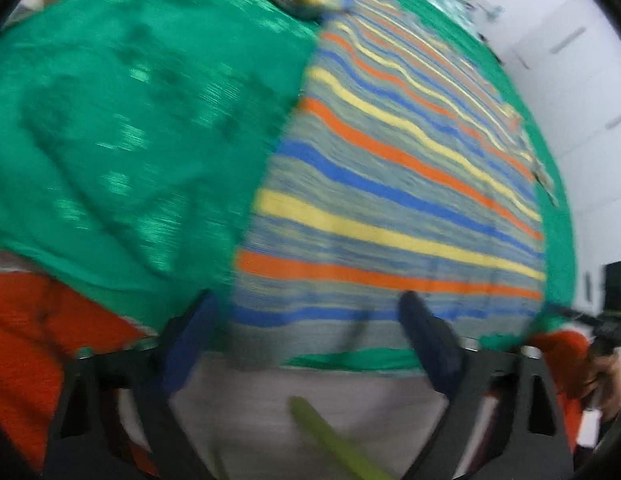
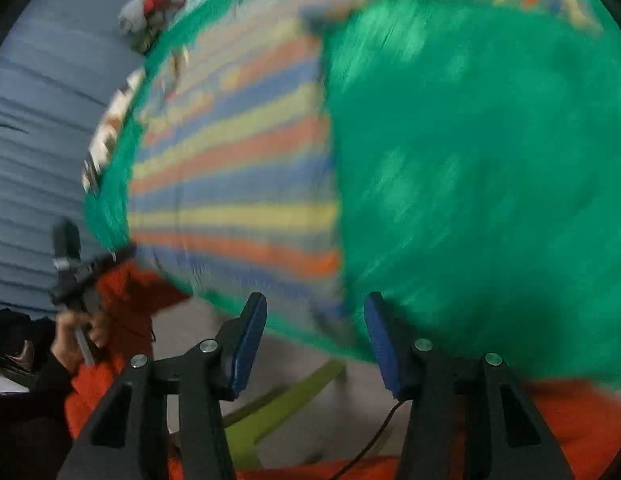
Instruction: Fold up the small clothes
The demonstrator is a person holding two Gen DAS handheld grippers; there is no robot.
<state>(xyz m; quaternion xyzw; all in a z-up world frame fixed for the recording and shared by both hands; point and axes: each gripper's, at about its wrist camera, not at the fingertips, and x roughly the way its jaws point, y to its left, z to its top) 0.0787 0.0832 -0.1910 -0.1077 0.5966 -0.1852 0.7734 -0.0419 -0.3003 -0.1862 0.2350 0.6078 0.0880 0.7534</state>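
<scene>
- Green sheet (image 1: 110,140) is spread flat beyond both sets of fingers, probably as a folding surface.
- Striped garment (image 1: 390,200) is laid flat ahead of the fingertips.
- Left gripper (image 1: 306,320): fingers apart, nothing clamped, hem between them.
- Right gripper (image 2: 315,328): fingers apart, empty, at the garment's edge.

Striped orange, yellow and blue cloth (image 1: 390,184) on green cover (image 1: 130,120).
</scene>
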